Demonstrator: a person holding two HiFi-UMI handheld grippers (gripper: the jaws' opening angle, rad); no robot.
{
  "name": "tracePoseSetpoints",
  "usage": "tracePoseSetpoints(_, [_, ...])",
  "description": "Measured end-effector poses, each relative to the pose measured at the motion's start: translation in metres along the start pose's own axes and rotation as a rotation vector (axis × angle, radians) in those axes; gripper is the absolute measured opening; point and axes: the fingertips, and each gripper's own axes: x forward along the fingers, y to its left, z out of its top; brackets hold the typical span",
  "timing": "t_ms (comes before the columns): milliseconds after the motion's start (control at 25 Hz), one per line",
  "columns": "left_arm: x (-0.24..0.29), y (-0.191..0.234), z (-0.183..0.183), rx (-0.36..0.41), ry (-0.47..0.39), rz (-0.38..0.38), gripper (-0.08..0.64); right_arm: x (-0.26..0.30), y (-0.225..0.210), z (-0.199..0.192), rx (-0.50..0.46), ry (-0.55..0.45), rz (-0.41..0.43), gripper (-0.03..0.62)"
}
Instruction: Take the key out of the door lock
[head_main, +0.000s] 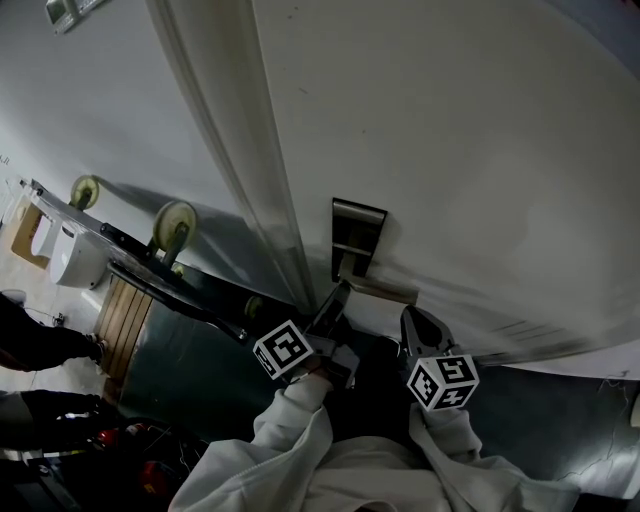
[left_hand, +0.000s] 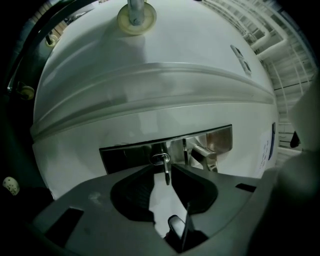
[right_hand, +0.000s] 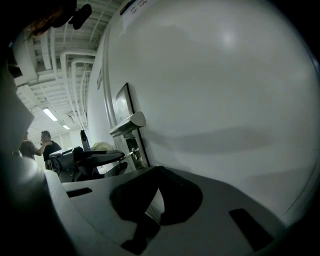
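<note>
My left tongs (left_hand: 163, 168) are pointed straight at the white door (head_main: 450, 150), and their jaws stand partly apart. The key (left_hand: 166, 173) sticks out of the keyhole in the steel lock plate (left_hand: 127, 155) and hangs right in the gap between my two jaw tips, at twelve o'clock in the left gripper view. It sits closer to the right-hand tip. I can see a strip of white door between the key and the other tip, so the pads are around it but not pinching it. The door handle (left_hand: 204, 154) juts from the same plate at about two o'clock from the key.

From the head view, the left tongs reach up towards the plate at twelve o'clock. My right tongs (head_main: 418, 320) are just beside them at three o'clock, under the handle. In the right gripper view those jaws come together at the tips, with only a sliver of door showing behind them. They hold nothing and touch nothing. From there the key is at ten o'clock, with the left tongs' tips on either side of it.
</note>
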Motion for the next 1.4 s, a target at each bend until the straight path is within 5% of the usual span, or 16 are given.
tracePoseSetpoints(240, [0.004,-0.008,0.000,-0.038,-0.039,-0.055,0.032,0.000,-0.002,0.000,0.005,-0.003,0.000,0.052])
tracePoseSetpoints(1400, [-0.007,-0.003,-0.001,-0.066,-0.061,-0.013,0.026,-0.006,0.002,-0.001,-0.001,-0.004,0.015,0.052])
